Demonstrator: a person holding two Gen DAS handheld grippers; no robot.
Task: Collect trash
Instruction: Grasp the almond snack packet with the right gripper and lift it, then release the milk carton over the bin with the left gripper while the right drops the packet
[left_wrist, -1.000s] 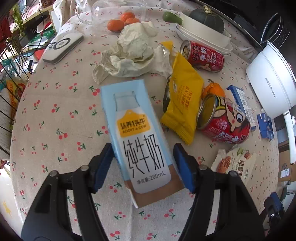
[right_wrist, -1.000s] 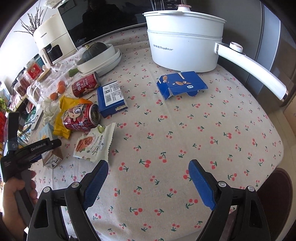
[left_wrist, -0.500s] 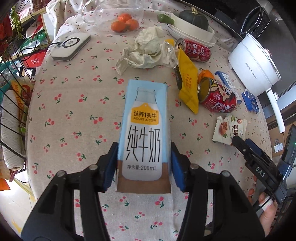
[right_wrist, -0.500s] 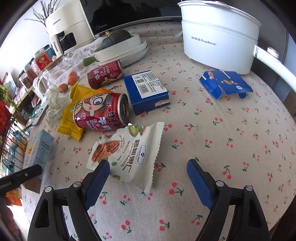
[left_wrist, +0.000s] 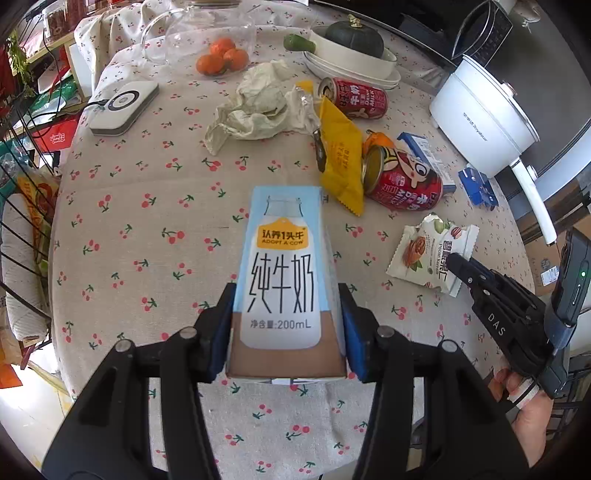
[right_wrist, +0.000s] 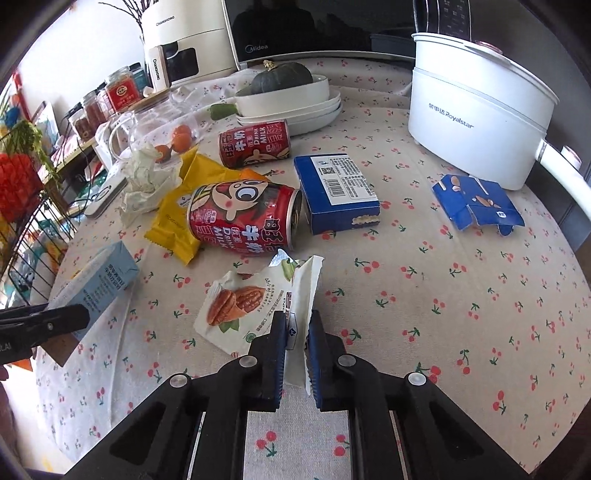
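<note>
Cherry-print table (right_wrist: 461, 295): right claw (right_wrist: 297, 332) has just clamped on nut packet (right_wrist: 236, 306) edge; left claw (left_wrist: 286, 328) clamps milk carton (left_wrist: 284, 273). Lift packet slowly, lest the thin edge slips.

Both grippers, the left gripper (left_wrist: 287, 328) and the right gripper (right_wrist: 297, 338), are black frames with silver screws and blue fingers (right_wrist: 317, 354); white "DAS" lettering marks the right one.

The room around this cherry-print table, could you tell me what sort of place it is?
Most likely a home kitchen or dining corner: a Midea microwave and a white electric pot stand at the table's far edge, with a squash in stacked dishes.
</note>
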